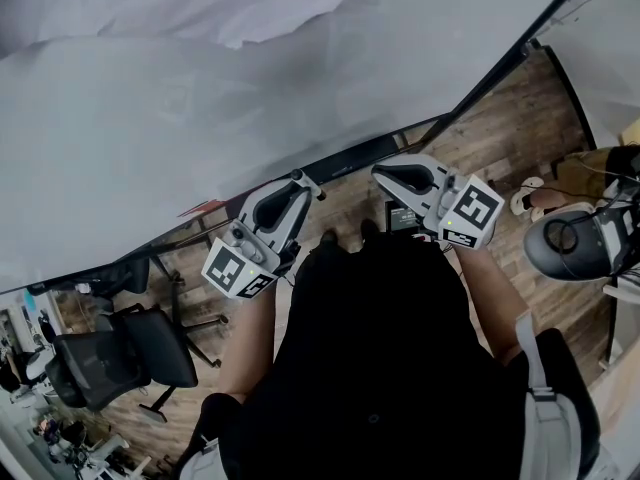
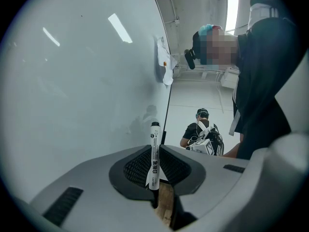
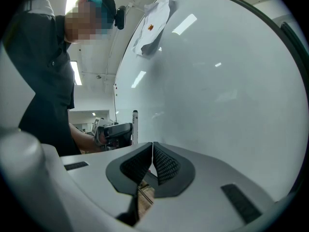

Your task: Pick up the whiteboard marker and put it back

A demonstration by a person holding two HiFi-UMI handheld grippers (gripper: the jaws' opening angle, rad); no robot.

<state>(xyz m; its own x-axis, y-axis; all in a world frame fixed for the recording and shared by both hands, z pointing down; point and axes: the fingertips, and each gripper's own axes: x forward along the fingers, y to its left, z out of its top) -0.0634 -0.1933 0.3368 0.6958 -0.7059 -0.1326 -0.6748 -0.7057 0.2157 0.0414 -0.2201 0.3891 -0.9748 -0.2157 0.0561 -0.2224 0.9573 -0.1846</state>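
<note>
A white whiteboard marker (image 2: 154, 158) with a black cap stands upright between the pads of my left gripper (image 2: 155, 150), which is shut on it. In the head view my left gripper (image 1: 298, 184) is close to the whiteboard (image 1: 200, 98), just above its dark bottom rail (image 1: 350, 158). To its right, my right gripper (image 1: 388, 176) points at the same rail. In the right gripper view my right gripper (image 3: 152, 147) is shut with nothing between its pads. That view also shows the marker (image 3: 135, 125) sticking up from the left gripper (image 3: 116, 131).
Paper (image 2: 164, 64) is stuck high on the whiteboard (image 2: 72, 81). A black office chair (image 1: 110, 360) stands on the wood floor at lower left, and a small red item (image 1: 200, 208) lies by the rail. Another person (image 2: 199, 128) is in the background.
</note>
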